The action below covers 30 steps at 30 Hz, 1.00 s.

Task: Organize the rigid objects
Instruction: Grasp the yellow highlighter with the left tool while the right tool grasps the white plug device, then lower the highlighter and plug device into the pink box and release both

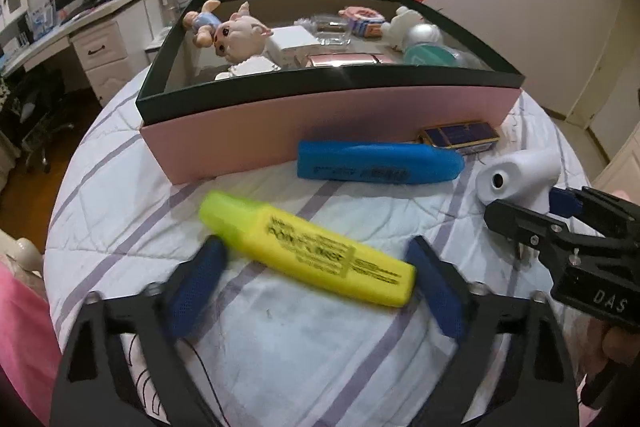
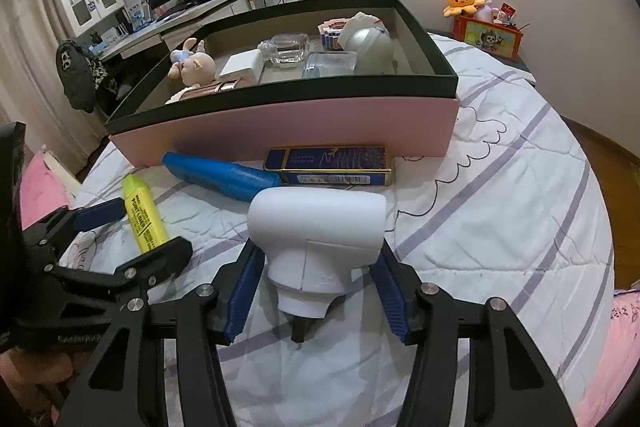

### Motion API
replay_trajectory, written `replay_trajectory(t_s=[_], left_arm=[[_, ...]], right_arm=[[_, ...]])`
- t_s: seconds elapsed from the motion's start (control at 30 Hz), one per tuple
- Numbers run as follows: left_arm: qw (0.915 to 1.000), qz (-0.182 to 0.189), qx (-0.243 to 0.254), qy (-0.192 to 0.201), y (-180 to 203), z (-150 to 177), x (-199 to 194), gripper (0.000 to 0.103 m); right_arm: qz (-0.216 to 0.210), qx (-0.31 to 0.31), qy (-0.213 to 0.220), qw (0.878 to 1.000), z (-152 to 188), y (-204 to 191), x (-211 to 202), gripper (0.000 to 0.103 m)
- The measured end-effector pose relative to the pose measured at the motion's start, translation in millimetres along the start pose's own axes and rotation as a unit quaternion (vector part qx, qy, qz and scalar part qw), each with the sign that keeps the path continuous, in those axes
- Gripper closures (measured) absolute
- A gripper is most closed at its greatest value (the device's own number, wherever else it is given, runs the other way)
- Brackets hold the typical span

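Left gripper (image 1: 316, 275): jaws standing apart, straddling the yellow highlighter (image 1: 308, 251); whether the blue pads (image 1: 192, 291) are touching its ends is uncertain, as the left one is blurred.
Right gripper (image 2: 316, 291): jaws narrowed, closing on the neck of the white handheld device (image 2: 320, 231), pads at its sides.
Blue highlighter (image 2: 224, 175): lying on the striped quilt (image 2: 500, 227), beside the navy-and-gold box (image 2: 332, 167).
Pink box (image 2: 280, 127): sitting behind them, holding toys.

Glossy plastic highlighter (image 1: 308, 251), quilted cloth bedspread (image 1: 120, 195)
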<state>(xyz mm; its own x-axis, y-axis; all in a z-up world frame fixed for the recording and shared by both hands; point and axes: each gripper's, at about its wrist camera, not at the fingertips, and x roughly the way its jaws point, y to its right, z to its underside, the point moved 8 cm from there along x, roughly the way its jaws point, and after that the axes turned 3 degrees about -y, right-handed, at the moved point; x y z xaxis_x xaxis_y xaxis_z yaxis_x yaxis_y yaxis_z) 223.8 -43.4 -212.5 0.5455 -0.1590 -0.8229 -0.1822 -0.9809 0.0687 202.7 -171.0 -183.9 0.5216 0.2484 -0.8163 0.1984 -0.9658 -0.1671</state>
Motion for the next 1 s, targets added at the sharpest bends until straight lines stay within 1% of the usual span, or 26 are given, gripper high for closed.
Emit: replay_trajectory(t_s=[0.03,0.07,0.13,0.17,0.23,0.27,0.33,0.4,0.43,0.47,0.5,0.53,0.6,0.67,0.7,0.77,0.83,1.0], left_arm=[[1.0,0.0,0.003,0.003,-0.6,0.9,-1.8,0.026],[1.0,0.006,0.002,0.005,-1.5,2.4,-3.4,0.026],[0.9998,0.02,-0.005,0.007,-4.3,4.7,-6.0,0.027],[0.9997,0.021,-0.007,0.009,-6.6,5.1,-7.8,0.038],[0.9996,0.027,-0.009,0.01,-9.4,7.0,-10.2,0.041],[0.9994,0.031,-0.013,0.011,-11.8,8.1,-12.2,0.043],[0.9994,0.03,-0.014,0.012,-14.3,10.1,-14.6,0.045],[0.9996,0.02,-0.015,0.013,-15.4,12.7,-16.1,0.044],[0.9997,0.011,-0.016,0.013,-16.6,11.8,-15.3,0.037],[0.9997,-0.001,-0.019,0.013,-18.1,10.0,-13.6,0.018],[0.9996,-0.011,-0.022,0.013,-19.4,9.0,-12.3,0.009],[0.9992,-0.025,-0.028,0.015,-22.8,7.1,-11.6,0.005],[0.9985,-0.024,-0.048,0.014,-30.9,4.6,-8.9,0.012],[0.9975,-0.029,-0.06,0.022,-40.4,3.0,-10.3,0.034],[0.9975,-0.03,-0.06,0.022,-43.7,3.2,-10.5,0.038],[0.9973,-0.03,-0.063,0.025,-49.4,4.3,-12.5,0.054],[0.9971,-0.027,-0.065,0.026,-54.0,5.6,-13.7,0.058],[0.9976,-0.04,-0.051,0.027,-49.6,3.4,-11.0,0.057]], right_arm=[[0.0,0.0,0.001,1.0,0.3,0.3,-0.7,0.048],[-0.001,0.0,0.001,1.0,0.1,-0.1,-0.9,0.049],[-0.004,-0.001,0.001,1.0,0.6,-1.0,-2.0,0.053],[-0.004,-0.003,0.002,1.0,0.9,-2.2,-2.7,0.054],[-0.004,-0.006,0.003,1.0,0.8,-4.3,-3.8,0.058],[-0.004,-0.007,0.003,1.0,1.3,-4.8,-4.4,0.058],[-0.004,-0.007,0.003,1.0,2.2,-4.6,-4.7,0.058],[-0.001,-0.007,-0.001,1.0,4.5,-4.1,-3.7,0.058],[-0.002,-0.006,-0.001,1.0,5.4,-4.0,-2.9,0.058],[-0.001,-0.005,-0.002,1.0,5.9,-3.9,-2.1,0.058],[0.001,-0.005,-0.001,1.0,5.8,-4.0,-1.9,0.058],[0.002,-0.006,-0.001,1.0,5.0,-4.2,-2.0,0.058],[0.003,-0.008,0.0,1.0,2.5,-5.0,-1.5,0.058],[0.003,-0.011,0.0,1.0,-0.7,-5.9,0.5,0.058],[0.005,-0.013,-0.001,1.0,-1.8,-6.4,1.6,0.058],[0.008,-0.017,-0.002,1.0,-3.3,-7.8,4.9,0.058],[0.014,-0.019,-0.005,1.0,-4.4,-8.1,10.3,0.058],[0.031,-0.03,0.0,0.999,-8.1,-11.9,16.6,0.058]])
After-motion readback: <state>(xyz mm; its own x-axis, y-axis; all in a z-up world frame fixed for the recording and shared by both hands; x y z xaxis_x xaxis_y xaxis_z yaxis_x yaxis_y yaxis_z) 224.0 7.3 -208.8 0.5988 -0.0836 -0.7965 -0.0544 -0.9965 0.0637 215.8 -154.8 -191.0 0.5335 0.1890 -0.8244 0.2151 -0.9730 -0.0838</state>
